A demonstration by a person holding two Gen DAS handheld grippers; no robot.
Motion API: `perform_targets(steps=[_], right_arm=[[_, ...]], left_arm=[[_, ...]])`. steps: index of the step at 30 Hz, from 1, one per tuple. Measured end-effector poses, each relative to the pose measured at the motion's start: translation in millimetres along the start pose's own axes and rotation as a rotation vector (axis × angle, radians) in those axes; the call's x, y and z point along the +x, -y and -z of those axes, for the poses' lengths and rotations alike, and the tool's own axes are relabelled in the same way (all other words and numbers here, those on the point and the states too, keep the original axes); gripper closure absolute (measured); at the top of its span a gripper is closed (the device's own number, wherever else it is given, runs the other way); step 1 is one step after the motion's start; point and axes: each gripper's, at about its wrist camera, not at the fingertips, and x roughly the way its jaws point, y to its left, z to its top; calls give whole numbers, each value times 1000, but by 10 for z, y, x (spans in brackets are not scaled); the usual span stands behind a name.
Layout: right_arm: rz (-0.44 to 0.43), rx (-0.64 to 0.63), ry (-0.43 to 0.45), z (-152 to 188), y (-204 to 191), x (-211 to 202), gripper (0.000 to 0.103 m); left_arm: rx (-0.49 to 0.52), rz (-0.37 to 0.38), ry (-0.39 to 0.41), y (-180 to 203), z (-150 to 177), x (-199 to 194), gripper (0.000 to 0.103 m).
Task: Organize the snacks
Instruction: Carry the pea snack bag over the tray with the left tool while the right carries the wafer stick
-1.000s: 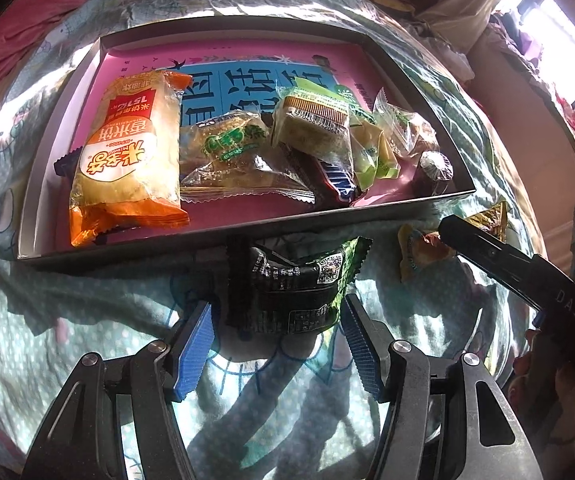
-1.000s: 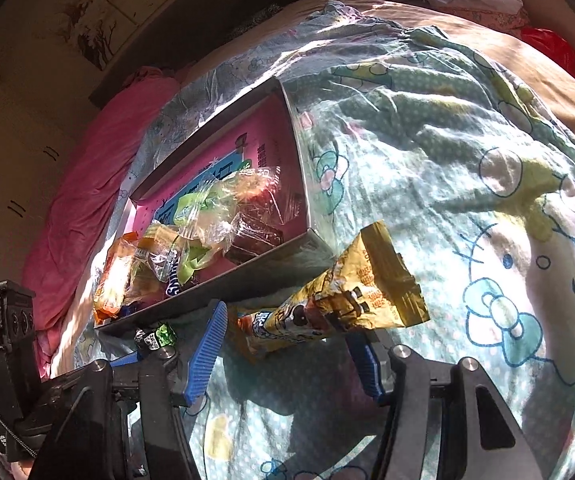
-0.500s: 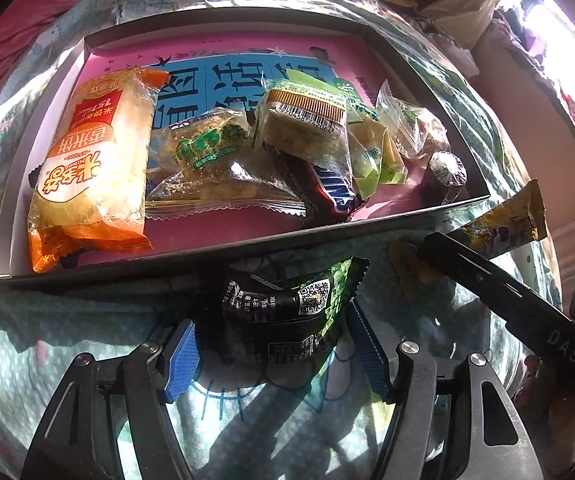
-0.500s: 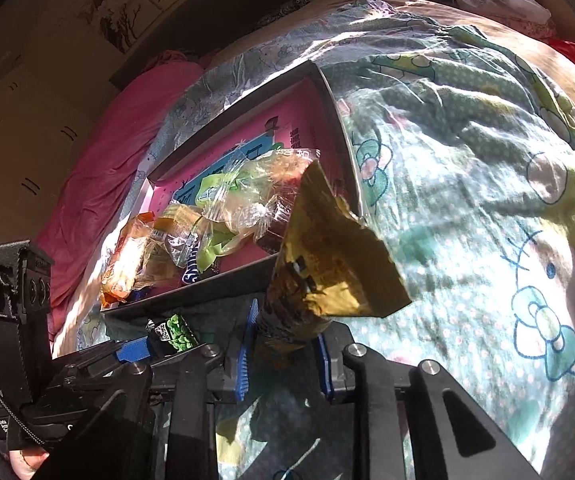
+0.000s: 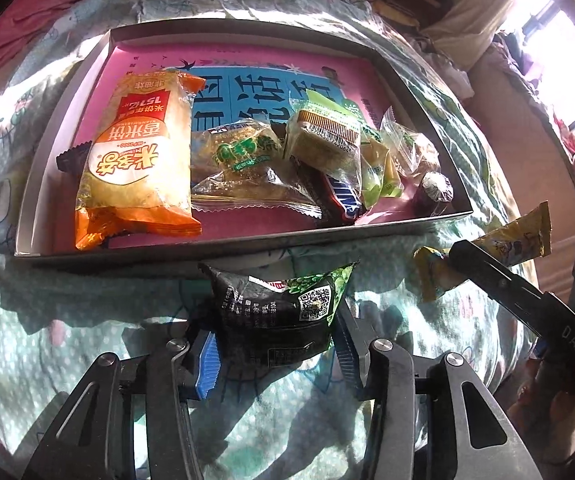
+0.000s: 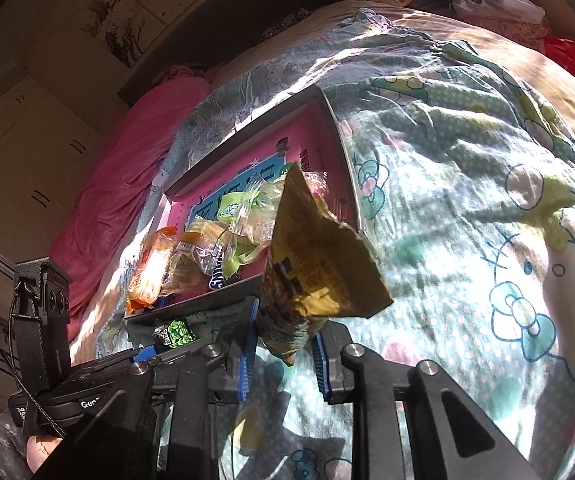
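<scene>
My left gripper (image 5: 275,344) is shut on a black and green snack packet (image 5: 279,308) and holds it just above the bed, in front of the tray's near wall (image 5: 247,244). My right gripper (image 6: 283,344) is shut on a yellow snack packet (image 6: 315,268), lifted off the bed at the tray's near right corner; it also shows in the left wrist view (image 5: 499,244). The grey tray with a pink and blue floor (image 6: 315,136) holds an orange rice-cake bag (image 5: 135,160), a green-labelled pastry (image 5: 239,160), a barcode-labelled cake (image 5: 323,140), a chocolate bar (image 5: 339,200) and several small sweets.
The tray lies on a rumpled teal cartoon-print bedsheet (image 6: 467,200). A pink blanket (image 6: 119,184) runs along the bed's far left. Clothes (image 6: 487,4) are piled at the head. A sunlit window (image 5: 559,40) is on the right.
Both grippers closed on their packets and lifted them. The yellow packet swung up from lying flat to standing in the right jaws. The left gripper pulled back slightly from the tray.
</scene>
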Motion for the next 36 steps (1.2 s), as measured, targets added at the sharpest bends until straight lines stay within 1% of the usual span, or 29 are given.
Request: perform_targets(steps=[4,9,14,27,36], right_arm=[[-7,-13,9,-16,-73,-40,78],[-12,-21,24,-36,-139,-81,78],[-13,-29,30,-65,-195,-87,78],[-7,-50,36,-175,-306,-31,78],[-1,-51,35,-275,-328,16,78]], left_arm=[[-5,7,32,-33,34,-178,53],[-11,-9,86,-106,12,-393,53],[-42,-23,119,-291,-25,-556,53],[-111,-78,172,-557,-136,-724,53],[-142,-99,176,-709,-203,-693,53]])
